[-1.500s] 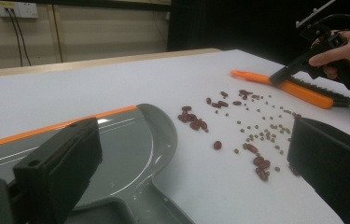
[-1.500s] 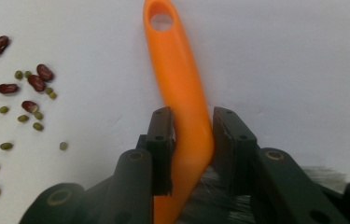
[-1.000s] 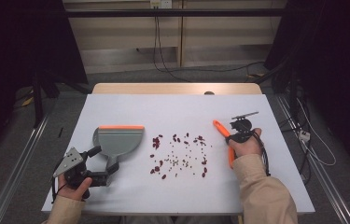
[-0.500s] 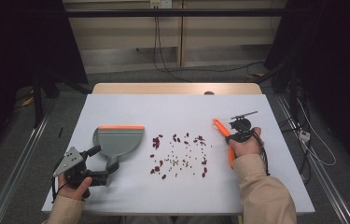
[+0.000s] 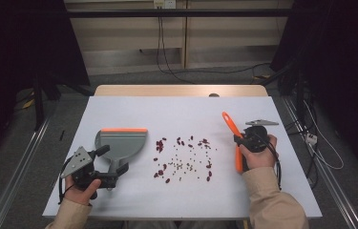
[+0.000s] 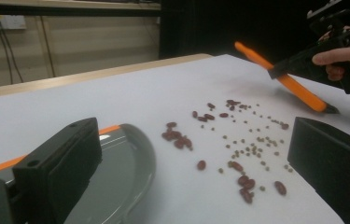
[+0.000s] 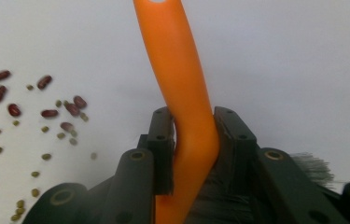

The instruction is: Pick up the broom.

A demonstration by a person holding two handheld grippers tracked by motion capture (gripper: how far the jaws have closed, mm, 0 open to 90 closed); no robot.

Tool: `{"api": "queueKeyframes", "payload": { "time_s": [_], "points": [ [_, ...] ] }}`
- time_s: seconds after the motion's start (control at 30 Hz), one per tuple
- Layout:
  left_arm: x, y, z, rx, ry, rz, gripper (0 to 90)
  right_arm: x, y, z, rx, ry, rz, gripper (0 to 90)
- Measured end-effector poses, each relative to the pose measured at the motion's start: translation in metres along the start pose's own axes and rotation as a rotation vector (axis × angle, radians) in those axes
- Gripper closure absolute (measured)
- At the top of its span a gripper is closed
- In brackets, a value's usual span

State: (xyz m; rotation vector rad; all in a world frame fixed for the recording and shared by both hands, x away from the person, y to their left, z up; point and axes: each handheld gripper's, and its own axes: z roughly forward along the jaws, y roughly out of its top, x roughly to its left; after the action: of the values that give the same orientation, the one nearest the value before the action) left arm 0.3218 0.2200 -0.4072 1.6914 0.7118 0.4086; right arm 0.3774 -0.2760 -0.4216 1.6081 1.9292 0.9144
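Right tongs clench the orange brush; left tongs stand released astride the grey dustpan. Scattered beans lie between them on the bench.

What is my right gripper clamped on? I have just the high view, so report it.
Observer: In the right gripper view, the right gripper has its fingers pressed on both sides of the orange brush handle.
Operator: Describe the bristles.
Observer: Dark bristles stick out just behind the fingers.
Operator: Now check the left fingers.
Observer: The left gripper is open. The dustpan lies behind one finger, and nothing is pressed between them.
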Motion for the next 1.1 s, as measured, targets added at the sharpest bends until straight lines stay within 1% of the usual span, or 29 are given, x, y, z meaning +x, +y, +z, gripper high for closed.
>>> {"api": "queueKeyframes", "payload": {
  "time_s": [0.03,0.07,0.1,0.13,0.17,0.2,0.23,0.27,0.3,0.37,0.4,0.43,0.47,0.5,0.6,0.63,0.67,0.7,0.73,0.8,0.83,0.9,1.0,1.03,1.1],
  "points": [
    [-0.004,0.003,0.003,0.0,-0.009,0.008,2.5,-0.002,-0.002,-0.011,-0.071,0.016,0.018,70.0],
    [-0.007,0.005,0.006,0.0,-0.019,0.016,2.5,-0.002,-0.002,-0.011,-0.071,0.016,0.018,70.0],
    [-0.014,0.01,0.011,-0.003,-0.041,0.021,2.4,-0.003,-0.005,-0.022,-0.141,0.028,0.037,70.2],
    [-0.014,0.01,0.011,-0.003,-0.041,0.021,2.3,-0.003,-0.005,-0.022,-0.141,0.028,0.037,70.2],
    [-0.018,0.013,0.015,-0.002,-0.047,0.027,2.3,-0.003,-0.006,-0.025,-0.167,0.033,0.04,70.2],
    [-0.02,0.014,0.017,-0.003,-0.054,0.028,2.4,-0.003,-0.008,-0.031,-0.206,0.04,0.048,70.3],
    [-0.023,0.016,0.02,-0.006,-0.063,0.03,2.4,-0.004,-0.011,-0.038,-0.263,0.052,0.064,70.5],
    [-0.026,0.017,0.023,-0.006,-0.07,0.03,2.4,-0.004,-0.012,-0.042,-0.29,0.049,0.072,70.6],
    [-0.029,0.018,0.027,-0.003,-0.077,0.026,2.4,-0.004,-0.012,-0.042,-0.29,0.049,0.072,70.6],
    [-0.034,0.02,0.033,-0.003,-0.091,0.024,2.5,-0.003,-0.016,-0.052,-0.343,0.055,0.091,70.8],
    [-0.035,0.02,0.035,-0.001,-0.096,0.027,2.5,-0.003,-0.016,-0.052,-0.343,0.055,0.091,70.8],
    [-0.038,0.021,0.038,-0.003,-0.103,0.026,2.5,-0.003,-0.017,-0.053,-0.352,0.064,0.093,70.8],
    [-0.039,0.022,0.04,-0.004,-0.107,0.026,2.5,-0.003,-0.019,-0.054,-0.363,0.064,0.094,70.8],
    [-0.043,0.023,0.044,-0.003,-0.113,0.028,2.5,-0.003,-0.02,-0.056,-0.379,0.077,0.09,70.8],
    [-0.046,0.023,0.049,0.001,-0.12,0.029,2.5,-0.003,-0.021,-0.058,-0.389,0.078,0.09,70.9],
    [-0.048,0.023,0.053,0.003,-0.128,0.026,2.5,-0.003,-0.022,-0.062,-0.409,0.078,0.094,70.9],
    [-0.048,0.023,0.053,0.003,-0.128,0.026,2.5,-0.003,-0.022,-0.062,-0.409,0.078,0.094,70.9],
    [-0.051,0.023,0.056,0.003,-0.135,0.023,2.6,-0.003,-0.023,-0.065,-0.433,0.087,0.102,71.0],
    [-0.051,0.023,0.056,0.003,-0.135,0.023,2.6,-0.003,-0.023,-0.065,-0.433,0.087,0.102,71.0],
    [-0.052,0.022,0.059,0.005,-0.138,0.023,2.6,-0.004,-0.023,-0.069,-0.45,0.096,0.114,71.0],
    [-0.053,0.022,0.06,0.004,-0.139,0.02,2.6,-0.004,-0.023,-0.069,-0.444,0.102,0.116,71.0],
    [-0.055,0.022,0.062,0.007,-0.142,0.023,2.6,-0.003,-0.023,-0.071,-0.457,0.095,0.105,71.0],
    [-0.055,0.022,0.063,0.008,-0.14,0.025,2.6,-0.003,-0.023,-0.071,-0.464,0.1,0.106,71.0],
    [-0.056,0.022,0.064,0.005,-0.142,0.023,2.7,-0.002,-0.022,-0.071,-0.467,0.098,0.098,71.1],
    [-0.056,0.022,0.065,0.008,-0.142,0.025,2.7,-0.001,-0.021,-0.071,-0.468,0.105,0.103,71.0]
  ]
}}
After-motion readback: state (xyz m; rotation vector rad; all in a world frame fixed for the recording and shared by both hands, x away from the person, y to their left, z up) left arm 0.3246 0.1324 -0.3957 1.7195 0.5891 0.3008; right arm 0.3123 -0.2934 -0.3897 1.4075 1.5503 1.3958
